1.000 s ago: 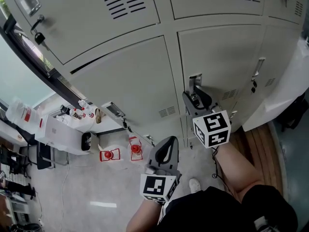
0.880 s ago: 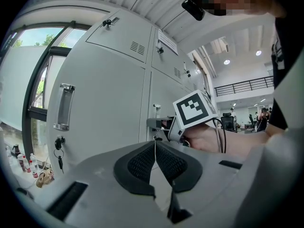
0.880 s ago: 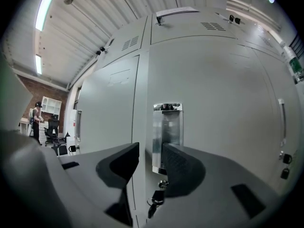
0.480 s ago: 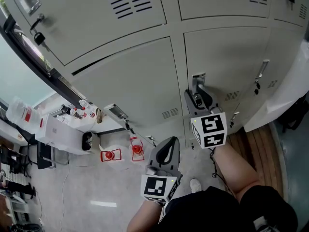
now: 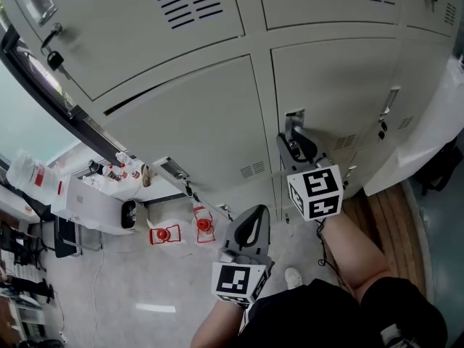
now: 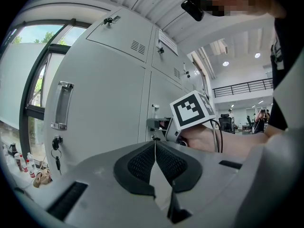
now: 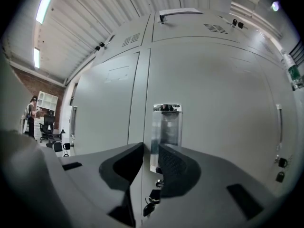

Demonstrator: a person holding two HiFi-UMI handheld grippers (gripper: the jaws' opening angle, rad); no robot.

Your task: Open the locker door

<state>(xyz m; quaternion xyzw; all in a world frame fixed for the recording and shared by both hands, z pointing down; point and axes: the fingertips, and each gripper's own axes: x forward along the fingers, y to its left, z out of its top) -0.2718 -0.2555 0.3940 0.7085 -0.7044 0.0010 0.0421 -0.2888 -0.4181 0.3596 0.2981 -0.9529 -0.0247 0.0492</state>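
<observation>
No words, brands or numbers can be read anywhere. The marker cubes (image 5: 316, 192) carry only black-and-white square patterns without letters, and the white sheet (image 6: 167, 42) on an upper locker door (image 6: 164, 63), at about twelve o'clock in the left gripper view, is too small to make out. The red labels on the white containers (image 5: 165, 233) on the floor (image 5: 130, 288), at seven o'clock in the head view, are likewise illegible.

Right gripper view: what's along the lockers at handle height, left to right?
person → left locker's handle → chrome handle on the middle door → slim handle on the right door
</observation>
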